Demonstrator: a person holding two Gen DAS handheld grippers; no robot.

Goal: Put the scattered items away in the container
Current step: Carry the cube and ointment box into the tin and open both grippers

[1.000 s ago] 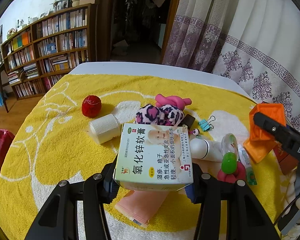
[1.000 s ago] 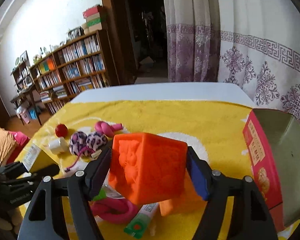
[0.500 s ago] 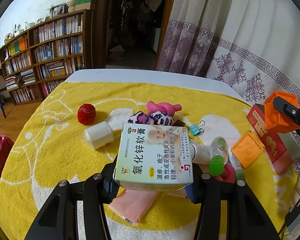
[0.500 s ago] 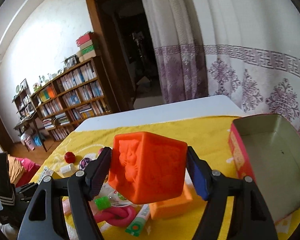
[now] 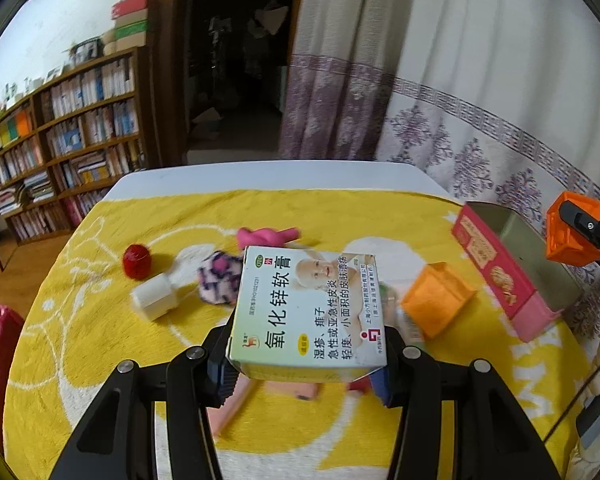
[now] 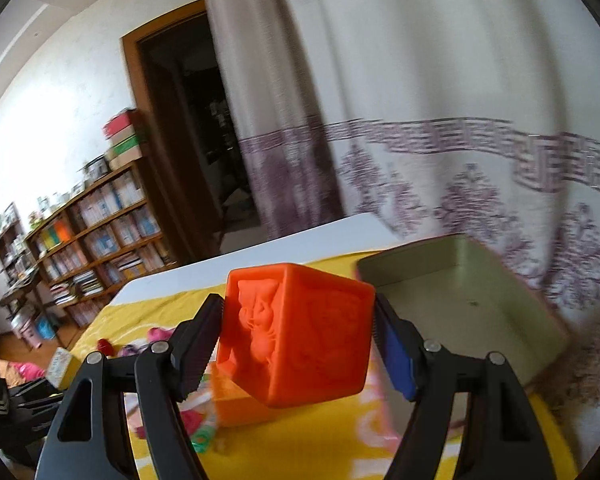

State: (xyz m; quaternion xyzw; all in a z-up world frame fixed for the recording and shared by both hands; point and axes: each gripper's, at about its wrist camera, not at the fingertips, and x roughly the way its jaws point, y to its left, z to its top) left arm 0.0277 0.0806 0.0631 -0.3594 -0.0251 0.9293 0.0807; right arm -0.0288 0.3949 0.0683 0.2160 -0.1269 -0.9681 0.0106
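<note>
— Both loaded? Where's the tin?

— Right gripper (image 6: 298,342) clamps the orange cube (image 6: 296,334); left gripper (image 5: 306,354) grips the ointment box (image 5: 308,312). The tin (image 6: 460,304) sits open, far right.

— I'd centre the cube over the hollow, go low, then release.

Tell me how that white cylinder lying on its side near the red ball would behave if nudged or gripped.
The white cylinder lies on its side, so a sideways nudge would probably roll it, though the fuzzy yellow cloth may slow it. It looks smooth and round, so a hand-held gripper could slip unless it squeezes across the body. It seems small and likely light; its contents cannot be seen.
</note>
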